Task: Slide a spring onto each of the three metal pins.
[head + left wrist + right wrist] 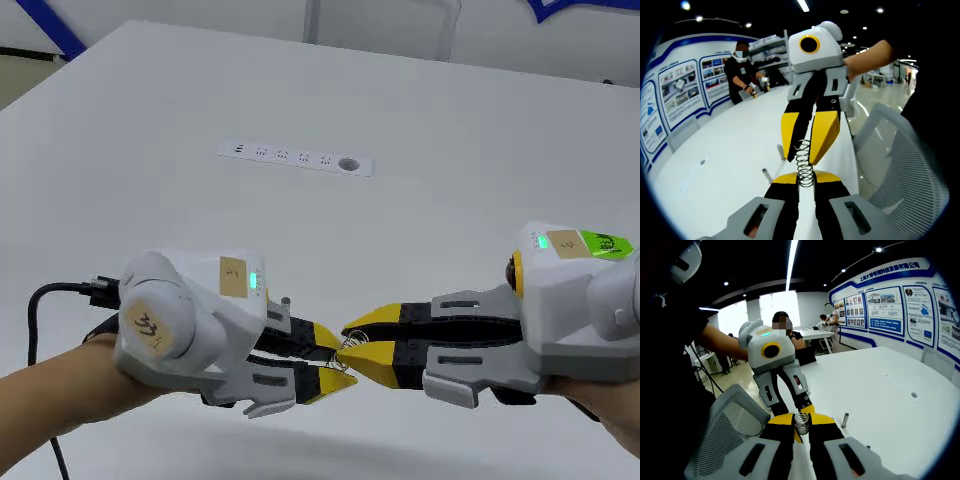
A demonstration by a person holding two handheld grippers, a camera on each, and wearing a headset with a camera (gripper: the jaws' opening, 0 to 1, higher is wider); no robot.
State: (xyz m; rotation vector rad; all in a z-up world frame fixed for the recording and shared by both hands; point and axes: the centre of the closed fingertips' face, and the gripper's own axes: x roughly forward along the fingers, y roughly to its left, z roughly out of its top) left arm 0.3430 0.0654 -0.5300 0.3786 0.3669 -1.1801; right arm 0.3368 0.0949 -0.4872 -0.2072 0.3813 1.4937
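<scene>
Left gripper view: spring (804,162), frame centre, clamped by right gripper (803,150); left gripper (805,177) narrow at its other end, grip unclear. Two pins (780,151), left of centre on table (725,170), bare. No pin visibly fitted.

surface: white table (450,130) | on it: power strip (296,157), upright metal pins (844,420)

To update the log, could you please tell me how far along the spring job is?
No pin looks finished yet. In hand: one spring spans the tips of the left gripper and right gripper. Left to do: two pins sit bare on the table.
</scene>
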